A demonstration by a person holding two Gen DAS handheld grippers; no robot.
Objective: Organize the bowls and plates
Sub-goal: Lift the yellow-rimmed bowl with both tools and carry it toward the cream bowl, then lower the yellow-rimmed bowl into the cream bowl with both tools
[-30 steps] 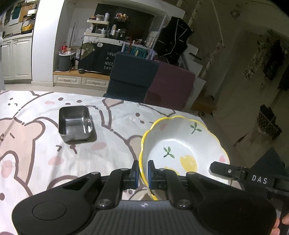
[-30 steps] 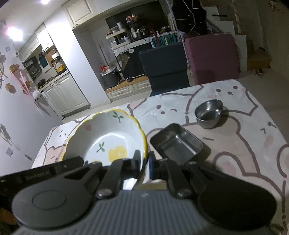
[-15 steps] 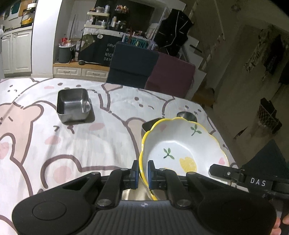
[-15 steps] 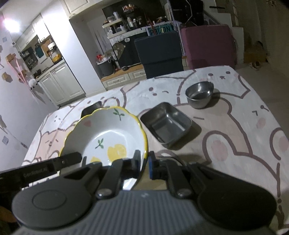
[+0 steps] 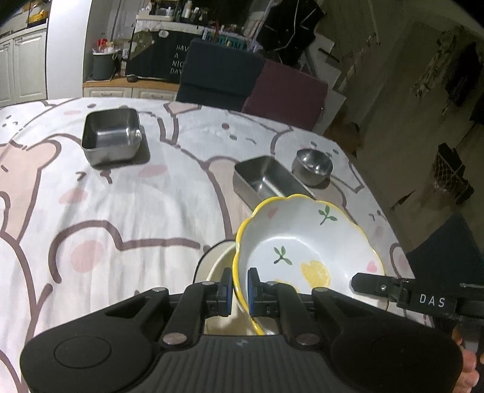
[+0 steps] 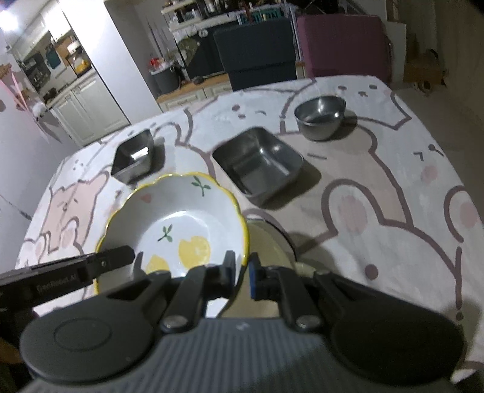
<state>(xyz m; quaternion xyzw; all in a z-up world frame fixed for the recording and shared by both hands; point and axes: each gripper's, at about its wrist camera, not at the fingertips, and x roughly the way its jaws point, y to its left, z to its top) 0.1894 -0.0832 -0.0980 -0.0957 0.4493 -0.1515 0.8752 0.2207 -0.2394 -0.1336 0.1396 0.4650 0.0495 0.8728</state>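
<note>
1. Flowered bowl (image 5: 305, 251) held by both tongs: left tongs (image 5: 239, 287) clamp its left rim, right tongs (image 6: 242, 273) its right rim.
2. Bowl hangs directly over a cream dish (image 5: 217, 266) on the worktop (image 5: 121, 211), slightly offset.
3. Since a second ago: bowl lower, cream dish now showing beneath; steel containers farther up the view.

A navy chair (image 5: 222, 72) and a maroon chair (image 5: 287, 90) stood at the table's far edge, toward twelve o'clock. White cabinets (image 6: 87, 105) lined the wall at ten o'clock; cluttered dark shelving (image 5: 169, 18) rose behind.
</note>
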